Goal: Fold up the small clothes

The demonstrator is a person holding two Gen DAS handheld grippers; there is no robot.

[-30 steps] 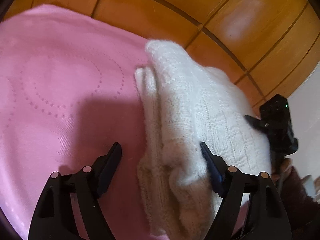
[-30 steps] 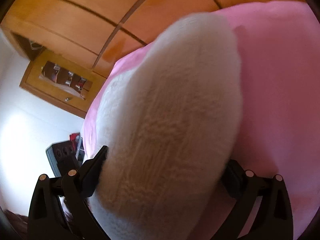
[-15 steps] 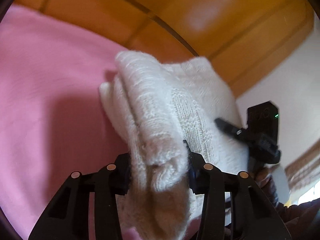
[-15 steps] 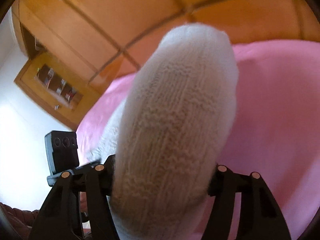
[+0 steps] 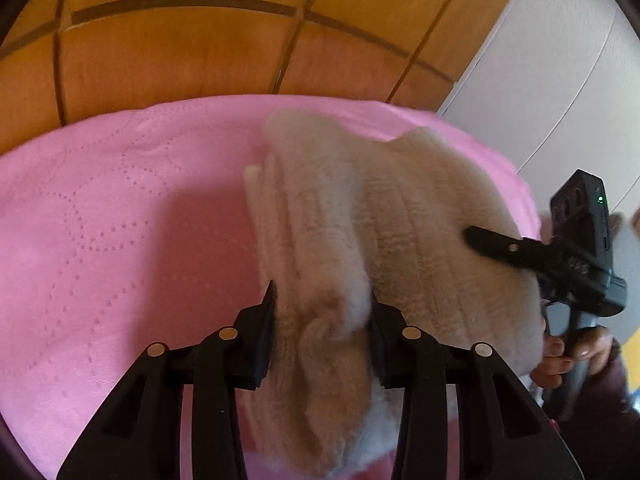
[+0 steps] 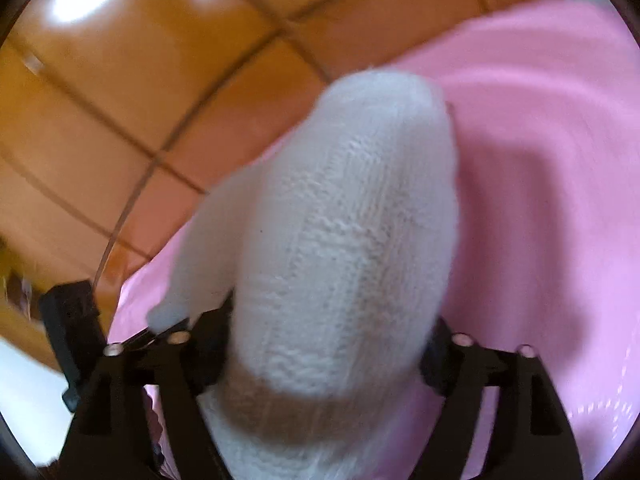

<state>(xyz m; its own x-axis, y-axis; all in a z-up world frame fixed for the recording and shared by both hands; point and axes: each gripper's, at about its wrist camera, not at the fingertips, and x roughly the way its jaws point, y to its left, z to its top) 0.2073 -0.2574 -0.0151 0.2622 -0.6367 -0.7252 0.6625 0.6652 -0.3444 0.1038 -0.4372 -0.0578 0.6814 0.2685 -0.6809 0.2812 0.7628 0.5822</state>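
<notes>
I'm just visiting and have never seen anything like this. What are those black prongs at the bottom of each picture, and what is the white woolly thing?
There is no robot here: a person holds a hand-held gripper in each hand, each with a wide-angle camera looking along its prongs. One picture comes from the left gripper, the other from the right gripper. Both grippers hold a folded white knitted garment over a pink blanket. The left gripper is shut on a bunched edge, its prongs having just closed. The right gripper's prongs have just opened wider, yet the thick fold fills them. Behind is wooden panelling.

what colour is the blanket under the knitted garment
Pink blanket, stitched with dotted curves; clearest in the left wrist view.
</notes>
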